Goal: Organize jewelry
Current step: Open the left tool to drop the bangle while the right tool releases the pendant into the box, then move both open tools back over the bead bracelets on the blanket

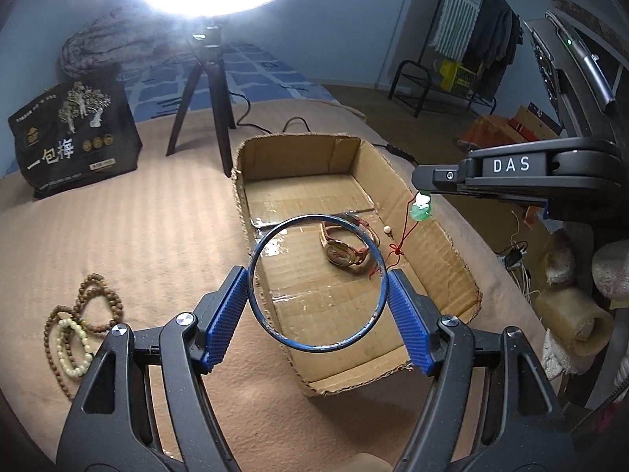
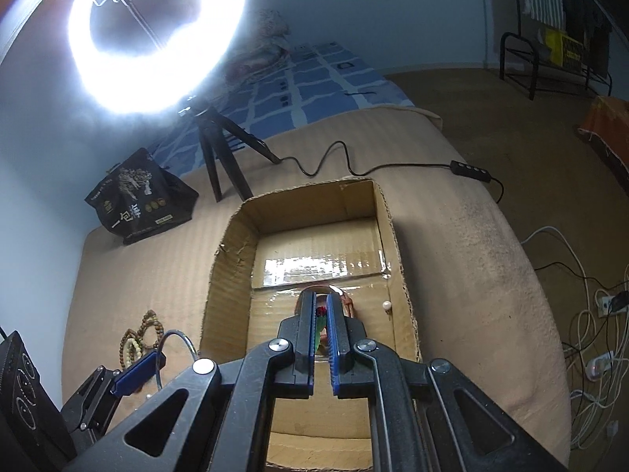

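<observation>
My left gripper (image 1: 317, 281) is shut on a thin silver bangle (image 1: 255, 263), held upright above the near left edge of the open cardboard box (image 1: 444, 259). A gold watch (image 1: 344, 253) and a small pearl (image 1: 388, 230) lie on the box floor. My right gripper (image 1: 422, 188) is shut on a green pendant (image 1: 420, 210) with a red cord (image 1: 405, 236) that hangs into the box. In the right wrist view the right gripper (image 2: 321, 295) sits over the box (image 2: 232, 275), with the pendant (image 2: 321, 314) between the pads. Bead bracelets (image 1: 78, 314) lie on the blanket.
A ring light on a tripod (image 1: 208, 90) stands behind the box, its cable and switch (image 2: 469, 167) trailing right. A black snack bag (image 1: 74, 137) stands at the back left. The bed edge drops off at right, with cables (image 2: 589, 314) on the floor.
</observation>
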### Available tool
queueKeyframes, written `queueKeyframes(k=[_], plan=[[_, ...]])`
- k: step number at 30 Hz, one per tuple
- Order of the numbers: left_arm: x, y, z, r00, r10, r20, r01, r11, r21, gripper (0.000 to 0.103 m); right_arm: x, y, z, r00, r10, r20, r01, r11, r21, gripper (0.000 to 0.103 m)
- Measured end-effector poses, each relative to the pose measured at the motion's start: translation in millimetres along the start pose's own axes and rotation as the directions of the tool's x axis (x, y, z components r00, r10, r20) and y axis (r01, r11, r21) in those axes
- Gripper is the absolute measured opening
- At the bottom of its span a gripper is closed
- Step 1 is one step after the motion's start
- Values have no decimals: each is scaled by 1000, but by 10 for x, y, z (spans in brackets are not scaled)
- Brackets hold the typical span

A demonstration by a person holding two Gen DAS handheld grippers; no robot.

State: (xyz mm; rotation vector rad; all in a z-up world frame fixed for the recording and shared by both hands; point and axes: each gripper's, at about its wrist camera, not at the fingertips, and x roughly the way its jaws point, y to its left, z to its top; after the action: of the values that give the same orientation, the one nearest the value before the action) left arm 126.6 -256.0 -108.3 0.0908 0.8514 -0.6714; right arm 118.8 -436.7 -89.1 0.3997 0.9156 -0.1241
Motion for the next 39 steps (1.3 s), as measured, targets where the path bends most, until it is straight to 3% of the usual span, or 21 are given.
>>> queueKeyframes(k=[10,11,12,14,20,25,39], plan=[[127,-82,-23,999,-4,-34,4,1000,17,73,96,-63,4,1000,-11,-23,11,1000,19,6],[130,-84,-26,999,-4,-38,5,1000,18,74,98,-68,4,1000,-14,-23,15,1000,18,13],[135,-86,-27,999,-2,-43,3,1000,19,74,94,-70,6,1000,-20,-19,21,1000,18,31],[139,-88,-29,999,5,-49,-4,1000,22,74,67,-72,10,999,-43,-4,43,999,21,49],[124,-79,-38,998,9,-55,-8,1000,24,77,-31,-57,40,997,-56,47,55,998,23,79],[106,-72,-70,998,13,-60,-12,1000,25,78,-82,-54,52,996,-45,74,42,998,36,87],[-133,229,-170,999,32,-15,-33,999,-40,78,-138,-3,22,996,-32,88,30,999,17,89]])
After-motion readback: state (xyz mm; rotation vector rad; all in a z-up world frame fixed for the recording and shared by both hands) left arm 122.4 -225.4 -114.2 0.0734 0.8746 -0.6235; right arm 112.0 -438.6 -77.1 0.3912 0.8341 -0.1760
